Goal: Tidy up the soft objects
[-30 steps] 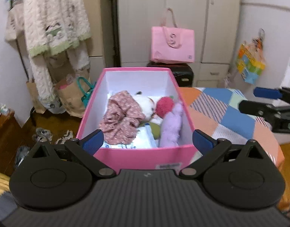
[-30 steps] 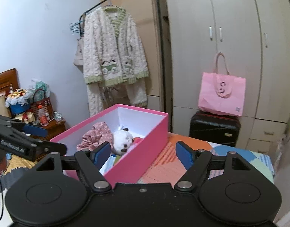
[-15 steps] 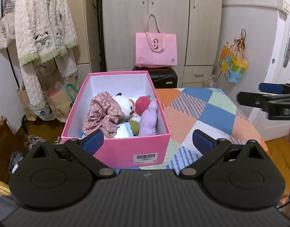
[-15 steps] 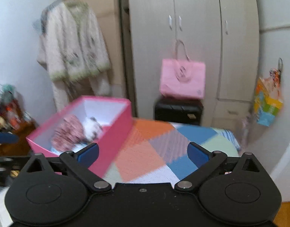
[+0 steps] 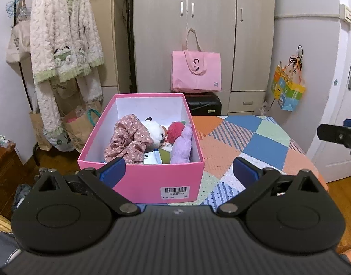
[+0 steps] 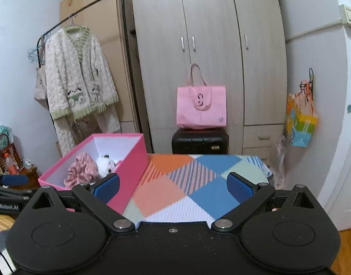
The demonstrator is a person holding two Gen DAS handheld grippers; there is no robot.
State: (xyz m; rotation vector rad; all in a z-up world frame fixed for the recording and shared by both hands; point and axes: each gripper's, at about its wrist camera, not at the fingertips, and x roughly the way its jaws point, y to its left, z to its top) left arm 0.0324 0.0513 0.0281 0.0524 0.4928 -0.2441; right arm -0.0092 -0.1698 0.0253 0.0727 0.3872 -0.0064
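A rectangular pink cardboard box (image 5: 141,181) is sitting on the quilted patchwork tabletop (image 5: 255,142), holding crumpled floral cloth (image 5: 129,137) and fuzzy plush toys (image 5: 157,133). Both the left tongs (image 5: 179,169) and right tongs (image 6: 173,187) are gaping wide, gripping nothing.

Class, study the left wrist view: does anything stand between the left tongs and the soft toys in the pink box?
Only the pink box's own near wall: it rises between the open left tongs and the soft toys. From above, nothing visible covers them.

We drew the left gripper (image 5: 179,168) back from the pink box (image 5: 138,183), so its barcoded front and the patchwork cover (image 5: 255,146) came into sight. We spread the right gripper (image 6: 173,186) wide, empty, and swung it from the box toward the cover's middle.
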